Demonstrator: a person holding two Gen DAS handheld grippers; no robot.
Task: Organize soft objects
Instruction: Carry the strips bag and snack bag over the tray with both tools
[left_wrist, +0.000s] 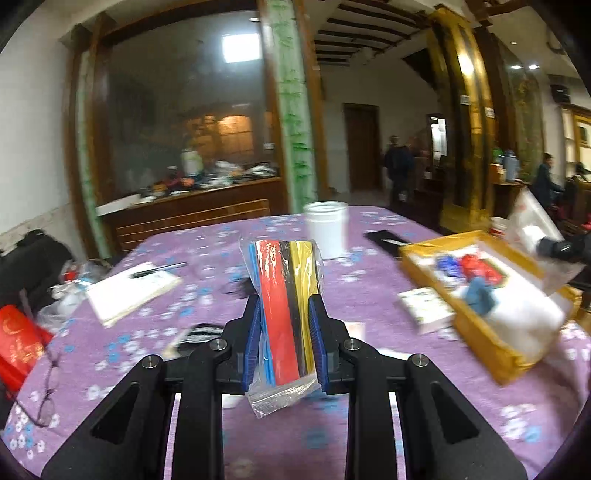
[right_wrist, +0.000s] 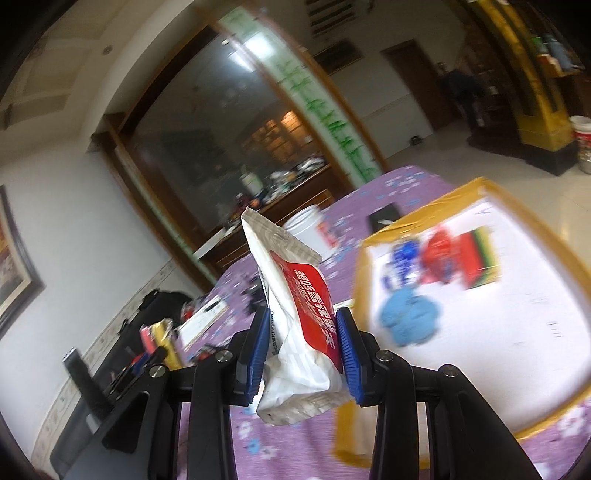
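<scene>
Sponge pack (left_wrist: 284, 310), bagged, is sitting upright, clamped in the left gripper (left_wrist: 284, 339) above the table (left_wrist: 207, 258). Right gripper (right_wrist: 303, 354) is pinching a tissue packet (right_wrist: 299, 332) near the box (right_wrist: 384, 229), likely for depositing both inside.

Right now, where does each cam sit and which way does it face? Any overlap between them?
Left wrist: on the left gripper, facing across the purple table, roughly level; own black fingers clamp a bagged stack of coloured sheets.
Right wrist: on the right gripper, rolled so the room tilts, facing the yellow box; own fingers clamp a red-and-white packet.
Shared: the table, yellow box, white jar, and each other's gripper at the frame edge.
</scene>
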